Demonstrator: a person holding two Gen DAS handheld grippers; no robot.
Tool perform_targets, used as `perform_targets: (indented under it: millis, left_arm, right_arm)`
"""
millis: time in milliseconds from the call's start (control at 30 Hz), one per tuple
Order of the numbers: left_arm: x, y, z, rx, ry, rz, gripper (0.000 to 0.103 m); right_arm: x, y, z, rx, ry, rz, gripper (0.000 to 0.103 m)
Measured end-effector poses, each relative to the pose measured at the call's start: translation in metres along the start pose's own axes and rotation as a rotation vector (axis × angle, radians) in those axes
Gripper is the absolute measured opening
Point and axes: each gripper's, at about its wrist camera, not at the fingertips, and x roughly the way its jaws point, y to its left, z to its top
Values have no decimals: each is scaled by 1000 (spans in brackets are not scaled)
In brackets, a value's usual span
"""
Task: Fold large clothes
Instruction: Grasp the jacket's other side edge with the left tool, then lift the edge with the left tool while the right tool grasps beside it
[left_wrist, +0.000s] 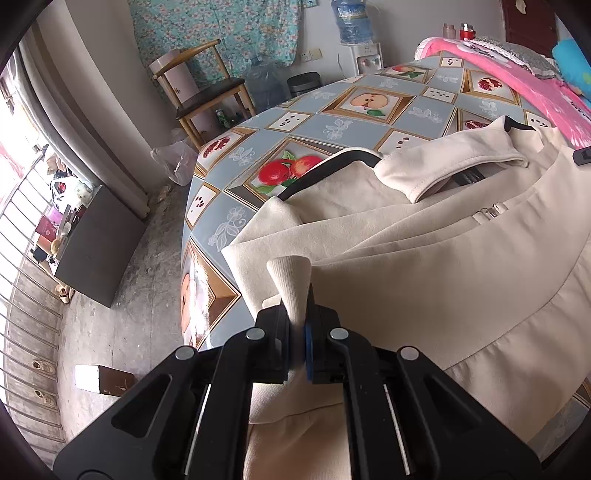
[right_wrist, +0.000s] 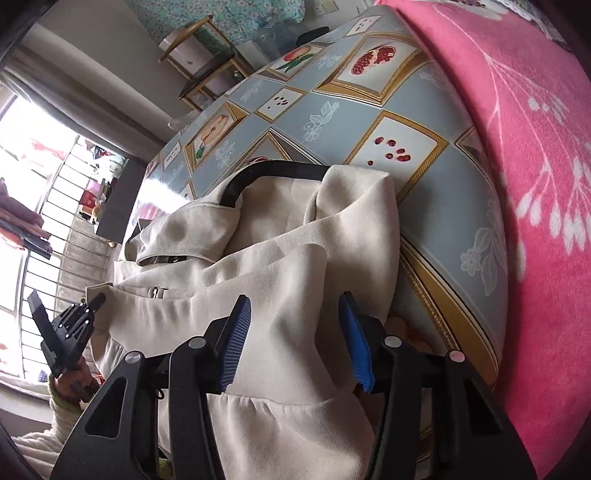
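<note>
Jacket (left_wrist: 443, 266) is lying bunched on the table (left_wrist: 332, 122), left gripper (left_wrist: 297, 325) pinching its ribbed hem, right gripper (right_wrist: 295, 332) sitting half-open around a fold, gripping nothing, so it's probably risking grabbing extra layers.

Cream garment (left_wrist: 424, 258), black trim; blue-grey fruit-print tablecloth (left_wrist: 332, 122); pink floral blanket (right_wrist: 517, 166).

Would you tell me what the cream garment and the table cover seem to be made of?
Cream garment: apparently soft woven fabric, matte; it drapes in folds with stitched hems. Table cover: probably vinyl or oilcloth, glossy; window glare reflects off its printed fruit pattern.
</note>
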Motion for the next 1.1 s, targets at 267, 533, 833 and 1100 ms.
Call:
perform_targets:
  millis: [267, 533, 833, 1100]
  left_arm:
    - [-1, 3, 0, -2, -8, -12, 6]
    - [-1, 3, -1, 0, -8, -9, 6]
    - [1, 5, -2, -3, -7, -8, 6]
    - [1, 6, -4, 4, -19, -10, 6]
  right_arm:
    - [6, 13, -4, -58, 26, -97, 41]
    - [3, 31, -20, -183, 19, -255, 34]
    - [2, 61, -33, -335, -61, -459, 11]
    - [-17, 106, -72, -531, -243, -699, 7]
